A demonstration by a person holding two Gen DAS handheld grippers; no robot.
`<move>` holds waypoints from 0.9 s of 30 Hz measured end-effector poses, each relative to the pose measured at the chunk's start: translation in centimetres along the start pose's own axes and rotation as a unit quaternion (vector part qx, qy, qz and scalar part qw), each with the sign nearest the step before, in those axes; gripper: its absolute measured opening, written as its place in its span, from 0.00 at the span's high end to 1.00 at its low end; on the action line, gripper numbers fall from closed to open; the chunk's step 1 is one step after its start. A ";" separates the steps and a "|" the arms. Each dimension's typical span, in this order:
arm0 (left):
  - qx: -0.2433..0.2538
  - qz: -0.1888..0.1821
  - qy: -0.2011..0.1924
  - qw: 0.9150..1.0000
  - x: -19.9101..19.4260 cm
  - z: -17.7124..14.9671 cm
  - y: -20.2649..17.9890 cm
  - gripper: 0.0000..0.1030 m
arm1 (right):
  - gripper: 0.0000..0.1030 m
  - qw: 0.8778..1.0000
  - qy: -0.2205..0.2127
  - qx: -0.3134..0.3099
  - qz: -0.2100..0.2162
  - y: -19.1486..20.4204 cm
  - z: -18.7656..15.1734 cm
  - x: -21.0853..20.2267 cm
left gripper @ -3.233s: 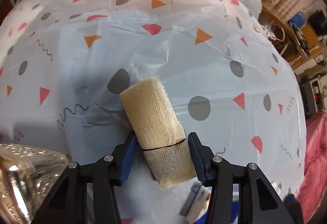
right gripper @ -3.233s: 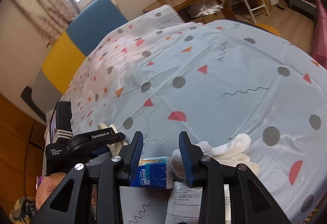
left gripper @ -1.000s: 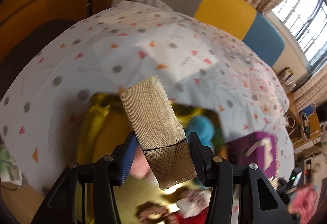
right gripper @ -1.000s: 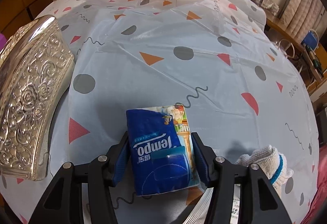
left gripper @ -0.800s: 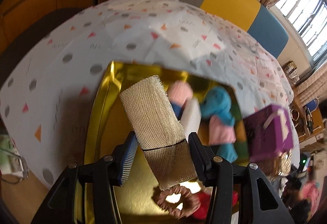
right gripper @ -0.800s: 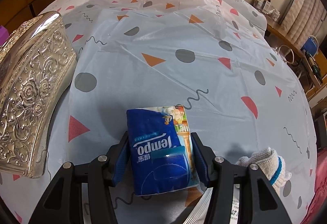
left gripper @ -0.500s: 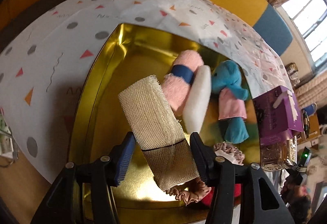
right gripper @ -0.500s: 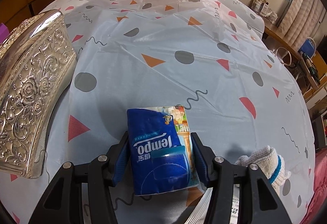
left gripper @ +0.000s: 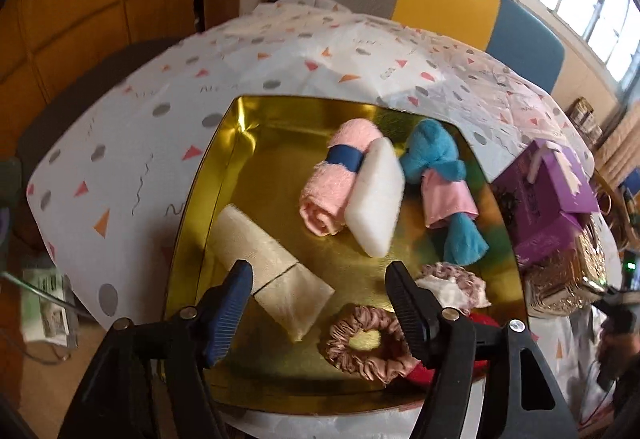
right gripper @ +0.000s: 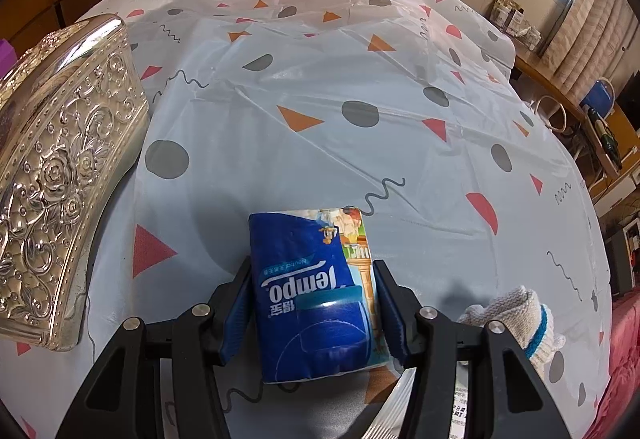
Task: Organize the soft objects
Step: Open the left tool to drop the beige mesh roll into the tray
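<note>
Surface (right gripper: 400,167) in patterned plastic cloth carries a shallow gold metal tray (left gripper: 240,127). Cream gauze bandage roll (left gripper: 268,267) lies inside it, beneath the released left claw (left gripper: 318,289). Right claw (right gripper: 312,299) grasps a blue tissue packet (right gripper: 316,291), judged next for the tray.

My left gripper (left gripper: 318,313) is showing 2 black angular plastic arms with silver screw heads — its fingers (left gripper: 228,313) are wearing ribbed blue pads. My right gripper (right gripper: 314,313) is looking identical — black frame, blue pads, silver screws.
</note>
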State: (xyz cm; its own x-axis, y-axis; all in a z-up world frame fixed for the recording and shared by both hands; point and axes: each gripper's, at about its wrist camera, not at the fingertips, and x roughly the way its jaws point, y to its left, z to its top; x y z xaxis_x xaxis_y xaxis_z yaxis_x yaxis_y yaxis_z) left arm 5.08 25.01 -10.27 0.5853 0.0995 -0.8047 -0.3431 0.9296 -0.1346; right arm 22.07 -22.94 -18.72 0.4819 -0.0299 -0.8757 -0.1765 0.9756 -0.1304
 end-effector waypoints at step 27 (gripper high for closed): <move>0.092 0.017 -0.116 0.989 -6.5 -1.3 -4.9 0.24 | 0.46 1.000 -0.004 0.019 0.000 -0.1 0.1 0.0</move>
State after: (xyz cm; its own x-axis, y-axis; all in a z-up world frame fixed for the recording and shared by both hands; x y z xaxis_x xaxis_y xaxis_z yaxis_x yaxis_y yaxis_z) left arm 1.98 19.31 -5.10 0.7362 0.1907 -0.6494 -0.2390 0.9709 0.0141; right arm 22.18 -23.01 -18.69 0.4884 -0.0282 -0.8722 -0.1442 0.9831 -0.1125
